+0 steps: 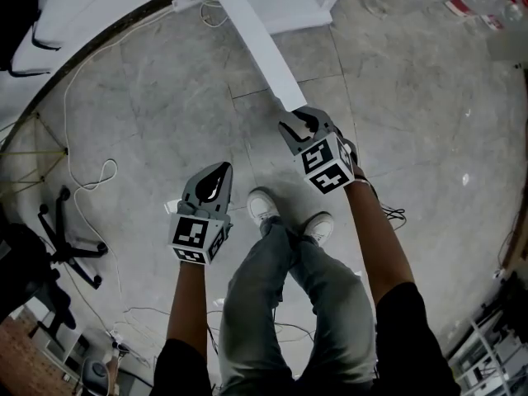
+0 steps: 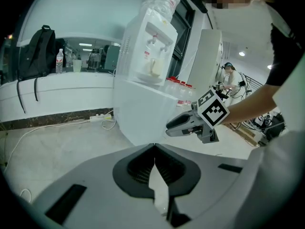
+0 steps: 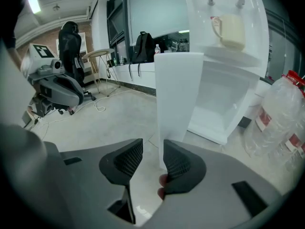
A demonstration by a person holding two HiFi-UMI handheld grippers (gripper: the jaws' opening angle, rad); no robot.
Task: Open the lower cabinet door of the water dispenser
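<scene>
The door already stands swung wide off the dispenser, its edge just ahead of the right hand-held gripper, spread and empty; the left hand-held gripper is pressed together, so only backing away seems left

Grey marbled stone tile floor underfoot, a thin white cable looping across it. A long curved white counter runs along the wall, with a black backpack sitting on top. There's a black swivel office chair further off, backed by what looks like a brick wall. A bright ceiling light glows overhead.
</scene>
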